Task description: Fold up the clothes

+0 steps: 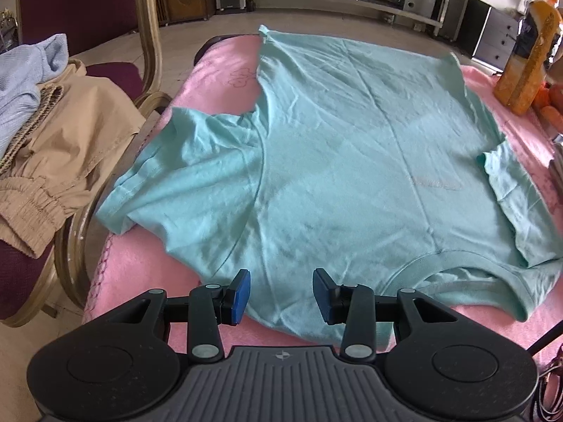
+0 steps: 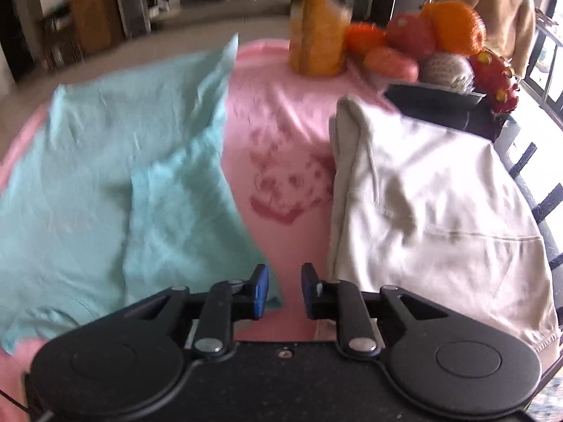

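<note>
A mint-green T-shirt (image 1: 337,161) lies spread flat on a pink blanket (image 1: 218,66), collar toward me at the lower right. Its right sleeve is folded in over the body; the left sleeve (image 1: 183,161) sticks out toward the table edge. My left gripper (image 1: 281,295) hovers over the shirt's near shoulder, jaws apart, with nothing between the blue pads. In the right wrist view the same shirt (image 2: 116,183) fills the left half. My right gripper (image 2: 285,290) stands open just past the shirt's near corner, over bare pink blanket (image 2: 281,133), holding nothing.
A folded cream hoodie (image 2: 432,207) lies right of the shirt. Behind it stand a yellow-orange knitted object (image 2: 316,28) and a dark box (image 2: 450,109) with orange and red knitted fruit. A chair (image 1: 147,52) at the left carries tan trousers (image 1: 63,147) and a light-blue garment (image 1: 24,77).
</note>
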A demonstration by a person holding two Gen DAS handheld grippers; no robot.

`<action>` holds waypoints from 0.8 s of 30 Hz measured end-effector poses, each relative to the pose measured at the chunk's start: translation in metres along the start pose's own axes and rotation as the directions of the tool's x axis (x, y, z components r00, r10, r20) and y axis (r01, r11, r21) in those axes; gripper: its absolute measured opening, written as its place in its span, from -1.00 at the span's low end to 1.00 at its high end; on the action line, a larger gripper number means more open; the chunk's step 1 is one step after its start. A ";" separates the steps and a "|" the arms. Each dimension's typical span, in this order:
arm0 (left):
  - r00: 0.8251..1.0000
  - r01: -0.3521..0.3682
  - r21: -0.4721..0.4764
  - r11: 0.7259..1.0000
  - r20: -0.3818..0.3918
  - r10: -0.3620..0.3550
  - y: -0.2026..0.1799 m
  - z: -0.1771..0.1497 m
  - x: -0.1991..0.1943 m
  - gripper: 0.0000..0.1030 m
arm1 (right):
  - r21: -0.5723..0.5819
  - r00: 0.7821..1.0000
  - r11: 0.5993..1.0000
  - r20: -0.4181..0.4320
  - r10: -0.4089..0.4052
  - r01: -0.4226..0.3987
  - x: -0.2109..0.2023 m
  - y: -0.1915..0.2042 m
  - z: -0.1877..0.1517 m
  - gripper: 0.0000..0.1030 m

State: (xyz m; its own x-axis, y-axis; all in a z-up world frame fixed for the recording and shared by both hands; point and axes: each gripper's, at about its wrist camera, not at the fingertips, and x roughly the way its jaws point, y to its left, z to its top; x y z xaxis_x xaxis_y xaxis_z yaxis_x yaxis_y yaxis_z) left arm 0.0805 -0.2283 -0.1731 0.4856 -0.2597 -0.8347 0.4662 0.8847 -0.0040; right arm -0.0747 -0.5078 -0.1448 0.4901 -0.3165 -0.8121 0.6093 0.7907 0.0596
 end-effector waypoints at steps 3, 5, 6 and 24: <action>1.000 -0.013 0.042 0.999 -0.014 0.014 -0.010 -0.001 0.008 -0.35 | -0.011 0.986 0.986 -0.025 0.166 -0.167 0.007 0.012 0.000 -0.64; 1.000 -0.016 0.092 0.996 -0.001 0.016 -0.017 -0.003 0.008 -0.37 | -0.040 0.977 0.978 -0.071 0.201 -0.204 0.019 0.024 -0.003 -0.64; 1.000 -0.013 0.126 0.992 -0.001 0.013 -0.021 -0.005 0.007 -0.37 | -0.056 0.973 0.974 -0.094 0.212 -0.218 0.026 0.030 -0.003 -0.63; 0.997 0.057 0.113 0.992 0.052 -0.064 -0.004 -0.012 -0.026 -0.42 | -0.140 0.949 0.939 -0.060 0.308 -0.314 -0.015 0.040 -0.029 -0.62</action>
State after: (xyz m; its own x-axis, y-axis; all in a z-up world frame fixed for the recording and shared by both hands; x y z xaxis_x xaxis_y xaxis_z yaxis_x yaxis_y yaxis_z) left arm 0.0567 -0.2208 -0.1584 0.4931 -0.3355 -0.8027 0.5741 0.8187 0.0105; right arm -0.0758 -0.4565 -0.1468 0.6155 -0.0255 -0.7878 0.3312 0.9153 0.2292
